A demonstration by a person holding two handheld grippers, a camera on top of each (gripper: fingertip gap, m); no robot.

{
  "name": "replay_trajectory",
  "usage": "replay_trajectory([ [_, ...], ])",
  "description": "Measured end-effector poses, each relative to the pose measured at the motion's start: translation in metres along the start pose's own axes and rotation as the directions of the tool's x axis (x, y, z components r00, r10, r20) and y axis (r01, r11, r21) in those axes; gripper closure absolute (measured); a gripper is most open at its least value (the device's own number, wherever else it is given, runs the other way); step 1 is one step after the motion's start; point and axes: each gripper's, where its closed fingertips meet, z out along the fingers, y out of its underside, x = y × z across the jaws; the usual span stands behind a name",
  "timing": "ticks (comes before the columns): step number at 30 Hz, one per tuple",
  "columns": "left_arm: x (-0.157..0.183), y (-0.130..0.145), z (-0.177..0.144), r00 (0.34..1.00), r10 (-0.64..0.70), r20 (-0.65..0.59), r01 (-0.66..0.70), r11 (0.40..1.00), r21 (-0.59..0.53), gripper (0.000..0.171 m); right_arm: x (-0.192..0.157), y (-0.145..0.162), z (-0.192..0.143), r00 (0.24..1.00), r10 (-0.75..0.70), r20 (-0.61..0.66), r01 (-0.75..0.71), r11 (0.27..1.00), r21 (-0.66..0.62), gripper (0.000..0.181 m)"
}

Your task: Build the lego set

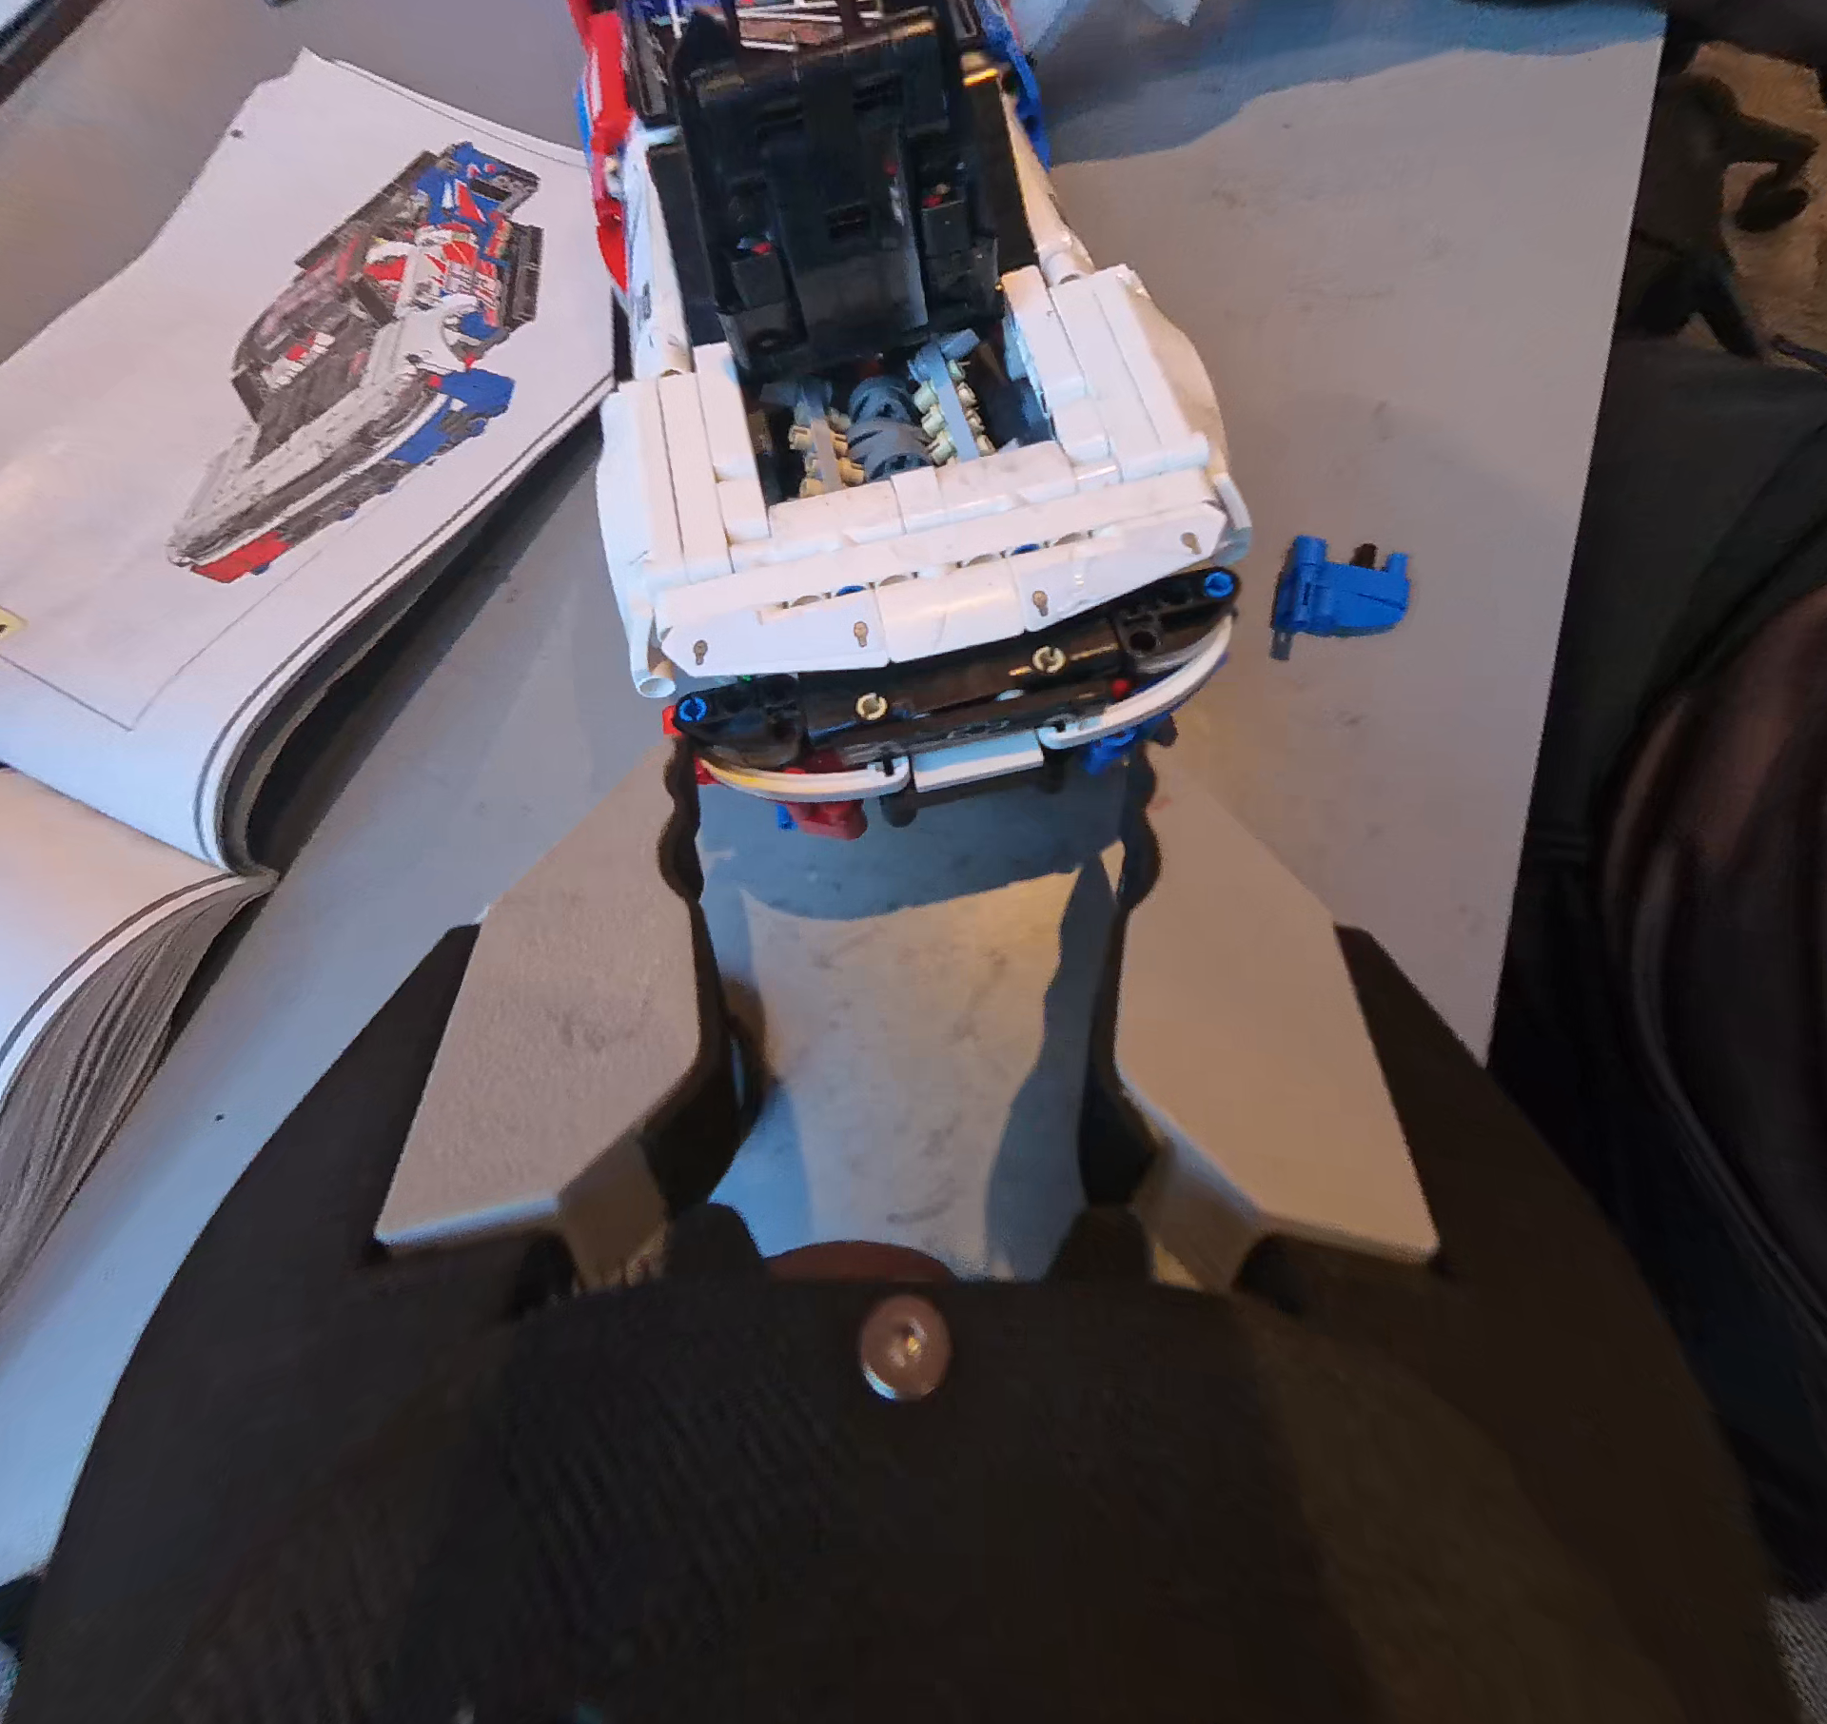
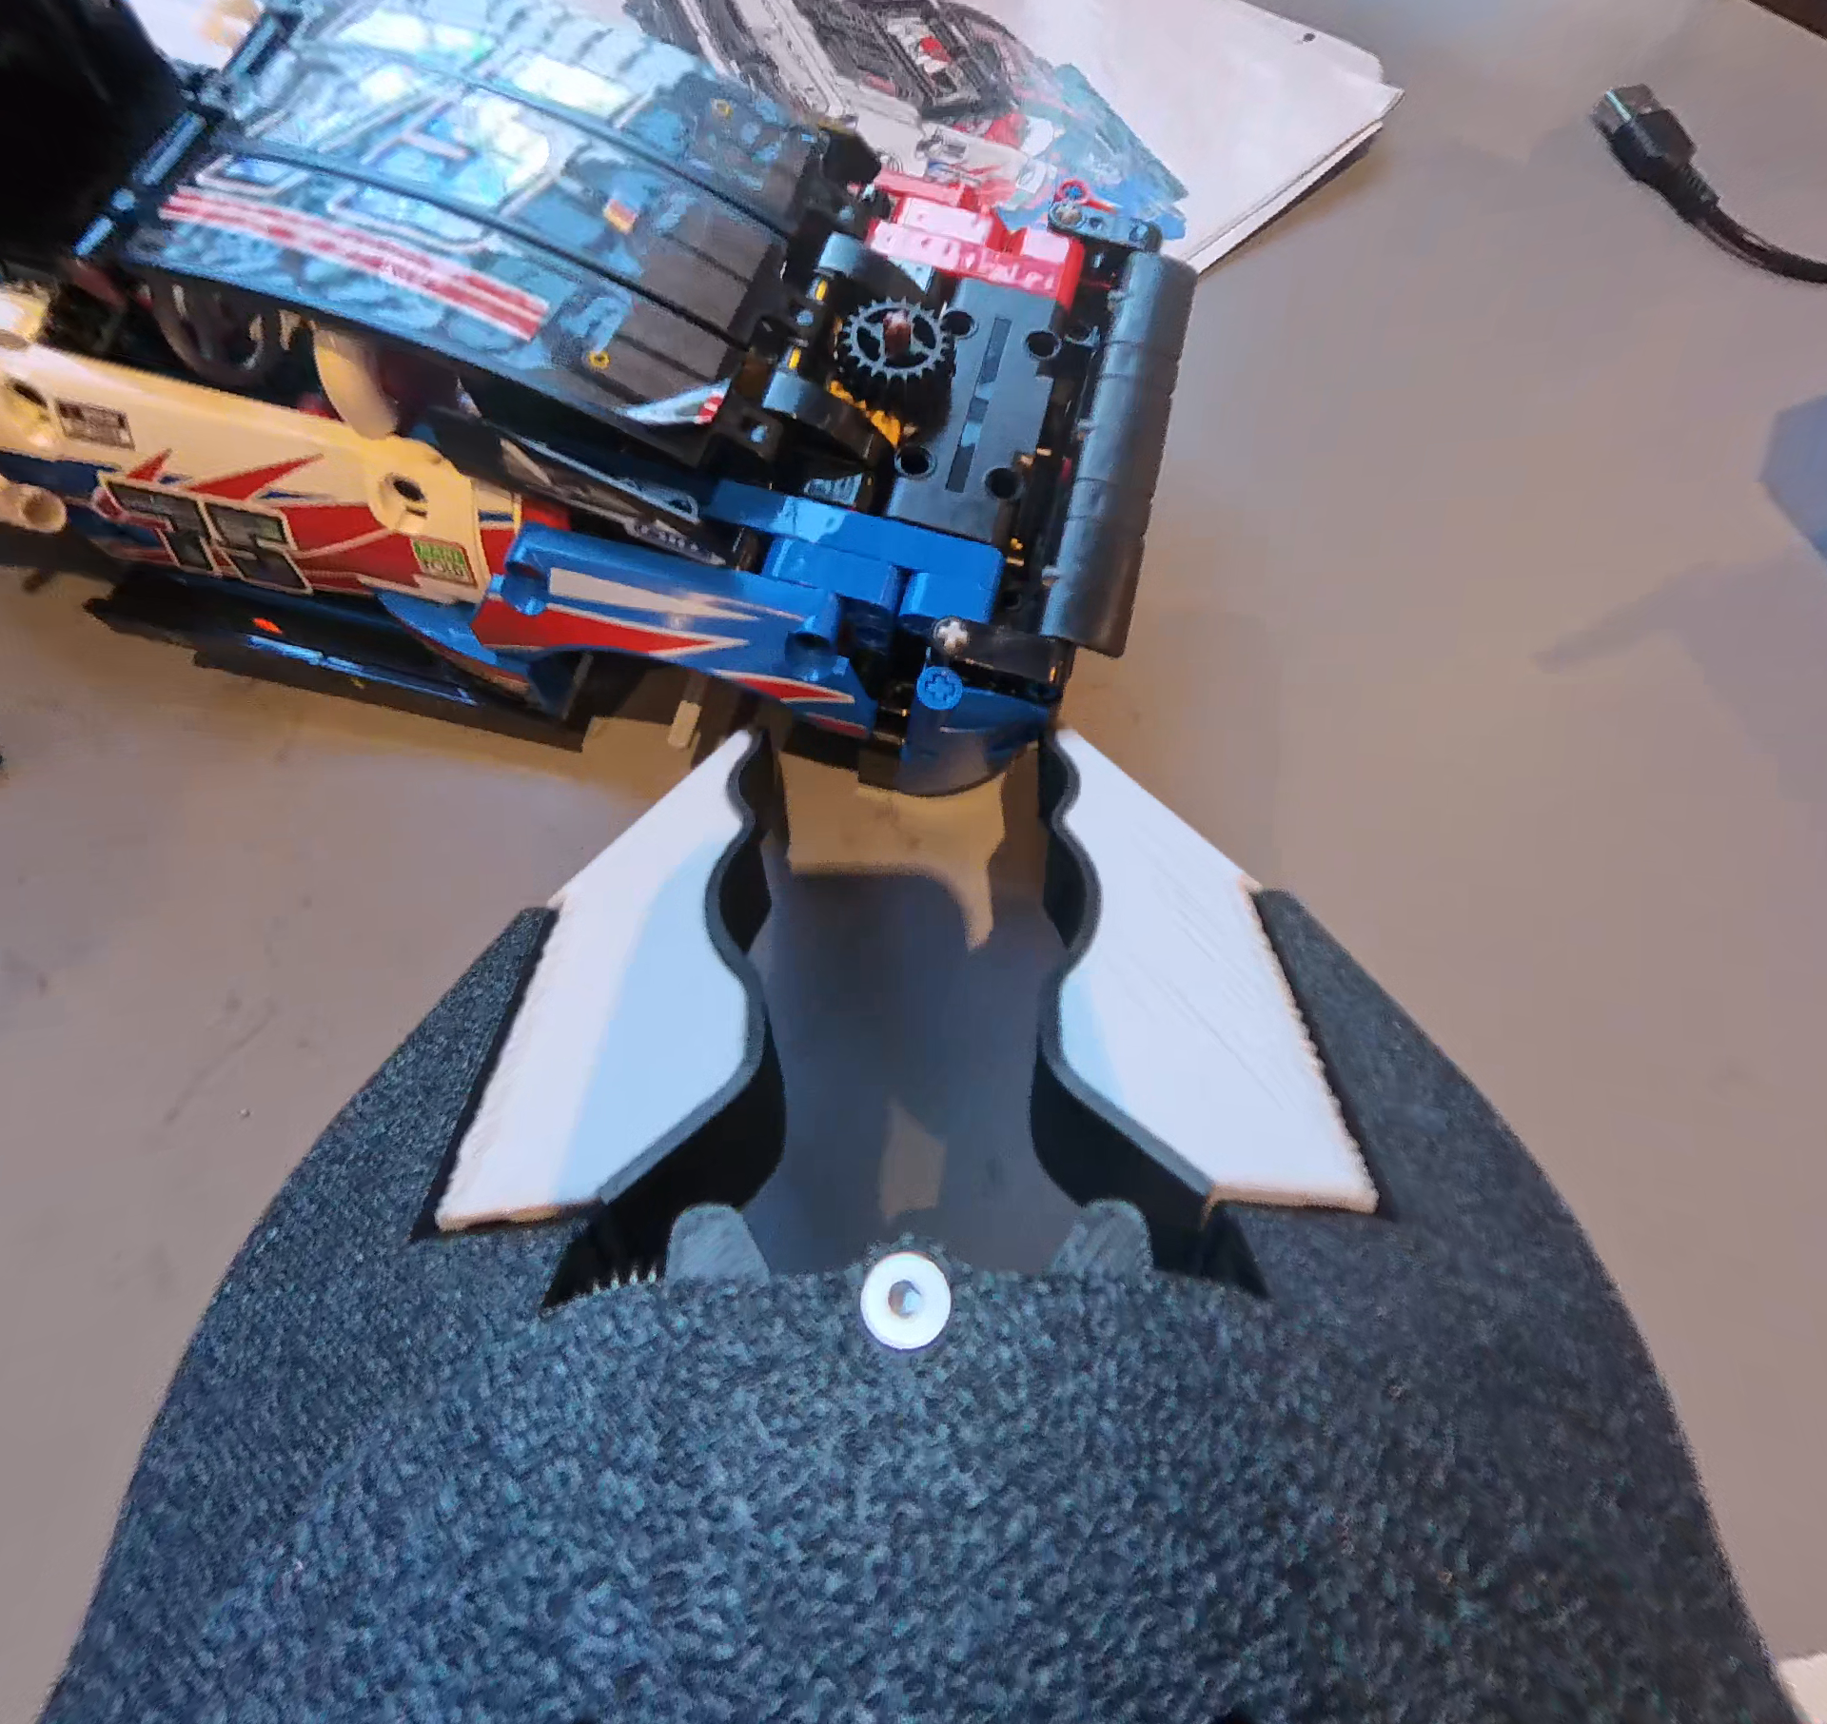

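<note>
The lego car stands on the grey table with its white nose towards my left gripper. Its black hood is tilted up over the grey engine. My left gripper is open, its fingertips just at the front bumper, one on each side of the middle. In the right wrist view the car shows its blue, red and white side and black rear. My right gripper is open, and the blue rear corner sits just at the gap between its tips. A loose blue piece lies right of the nose.
An open instruction booklet lies left of the car; it also shows behind the car in the right wrist view. A black cable plug lies on the table. The table edge runs close on the right, with a dark bag beyond it. It is some 9 cm from my left tips to the loose blue piece.
</note>
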Motion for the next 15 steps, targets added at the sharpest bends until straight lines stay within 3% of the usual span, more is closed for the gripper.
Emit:
replay_trajectory([
  [4,-0.012,-0.002,-0.009,0.998,-0.057,-0.022,0.058,0.997,0.053,0.089,-0.002,-0.001,-0.008,1.0,-0.007,0.004,0.007,0.999,0.035,0.128],
  [6,-0.016,-0.002,-0.009,0.992,-0.104,-0.07,0.109,0.991,0.072,0.079,-0.003,-0.002,-0.011,1.0,0.006,0.024,-0.007,0.999,0.05,0.126],
  [8,-0.013,0.005,-0.002,0.98,-0.15,-0.132,0.155,0.988,0.027,0.07,-0.002,-0.002,-0.01,0.999,0.03,0.041,-0.033,0.998,0.053,0.125],
  [11,-0.005,0.011,0.011,0.979,-0.133,-0.151,0.132,0.991,-0.019,0.073,-0.006,-0.006,-0.008,0.995,0.065,0.081,-0.07,0.996,0.059,0.121],
  [13,-0.002,0.012,0.016,0.986,-0.096,-0.137,0.091,0.995,-0.041,0.074,0.003,-0.003,-0.01,0.999,0.051,-0.014,-0.05,0.997,0.052,0.129],
  [15,-0.002,0.014,0.017,0.989,-0.076,-0.126,0.069,0.996,-0.059,0.072,0.015,-0.006,-0.025,0.976,0.01,-0.217,0.01,0.996,0.091,0.127],
])
